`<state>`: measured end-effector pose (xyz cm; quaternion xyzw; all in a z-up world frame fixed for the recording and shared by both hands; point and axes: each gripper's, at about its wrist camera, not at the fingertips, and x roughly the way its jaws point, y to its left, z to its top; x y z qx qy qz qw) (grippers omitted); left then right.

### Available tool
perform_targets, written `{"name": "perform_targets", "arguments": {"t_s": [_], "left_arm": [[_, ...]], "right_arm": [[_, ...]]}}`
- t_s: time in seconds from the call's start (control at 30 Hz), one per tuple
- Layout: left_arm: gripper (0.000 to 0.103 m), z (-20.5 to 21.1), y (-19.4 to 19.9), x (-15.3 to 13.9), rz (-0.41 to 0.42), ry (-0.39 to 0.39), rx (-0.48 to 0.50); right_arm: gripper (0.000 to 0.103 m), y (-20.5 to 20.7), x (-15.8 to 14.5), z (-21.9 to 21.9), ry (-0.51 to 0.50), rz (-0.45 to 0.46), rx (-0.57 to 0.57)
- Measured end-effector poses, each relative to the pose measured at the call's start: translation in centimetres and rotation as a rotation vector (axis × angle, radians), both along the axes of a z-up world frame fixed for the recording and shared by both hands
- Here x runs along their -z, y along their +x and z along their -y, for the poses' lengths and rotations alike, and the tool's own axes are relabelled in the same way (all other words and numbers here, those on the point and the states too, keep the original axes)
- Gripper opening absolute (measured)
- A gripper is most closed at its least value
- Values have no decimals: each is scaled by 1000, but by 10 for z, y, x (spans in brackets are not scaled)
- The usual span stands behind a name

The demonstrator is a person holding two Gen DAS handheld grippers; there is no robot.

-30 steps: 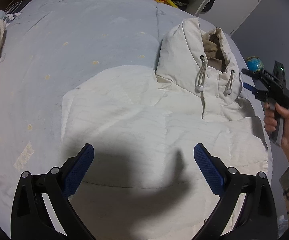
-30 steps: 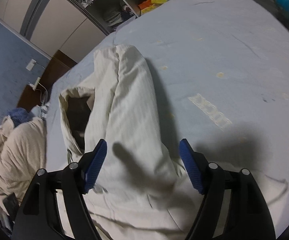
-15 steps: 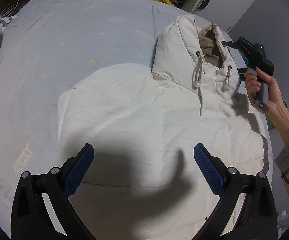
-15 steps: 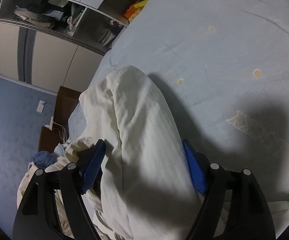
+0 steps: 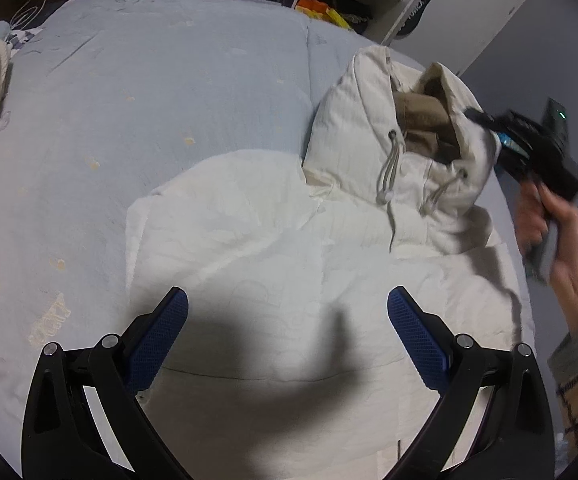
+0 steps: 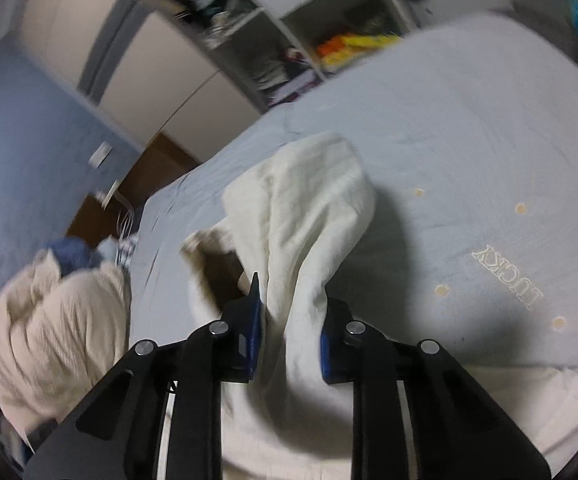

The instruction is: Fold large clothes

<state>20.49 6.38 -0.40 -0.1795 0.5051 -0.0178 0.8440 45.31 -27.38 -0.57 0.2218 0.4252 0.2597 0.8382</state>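
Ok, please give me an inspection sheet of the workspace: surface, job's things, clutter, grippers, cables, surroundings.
Surface: bed with a light blue quilt, small yellow marks and stitched lettering on it.
Job's things: cream hooded jacket lying flat on the quilt; its hood is lifted at one edge.
Clutter: cream knitted bundle with blue cloth at the bed's far side.
Grippers: left gripper above the jacket body, jaws wide open, nothing between them. Right gripper has just been closing; its jaws pinch the hood fabric.
Cables: white cable beyond the bed corner.
Surroundings: open shelves with clothes and orange items, cupboard doors, blue wall.
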Motion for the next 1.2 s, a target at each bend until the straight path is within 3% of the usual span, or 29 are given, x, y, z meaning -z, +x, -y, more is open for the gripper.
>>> {"name": "perform_targets", "arguments": {"t_s": [0.13,0.27,0.57,0.8,0.9,1.1,1.13,1.17,1.2], "left_arm": [[96,-4,-2,-12,38,-18,-16],[96,-13,-4,-23,68,-38,-43],[96,-15,-12,-55,179,-63,-57],[96,3,-16,-74,301,-46,3],[96,15,-13,-75,316,-29,46],[96,40,-9,-68,322,26,140],[94,44,-8,-66,326,43,153],[82,49,-6,-62,328,62,178],[56,53,-4,-58,317,70,204]], "right_arm": [[18,-49,-21,-3,-49,91,-83],[18,-112,-29,-9,-179,192,-176],[18,-211,-5,-9,-342,244,-268],[18,-260,22,-11,-506,283,-326],[18,-271,28,-12,-580,311,-354],[18,-275,31,-11,-620,324,-357],[18,-275,31,-11,-624,325,-357],[18,-275,31,-12,-633,326,-357],[18,-275,30,-12,-637,324,-353]]}}
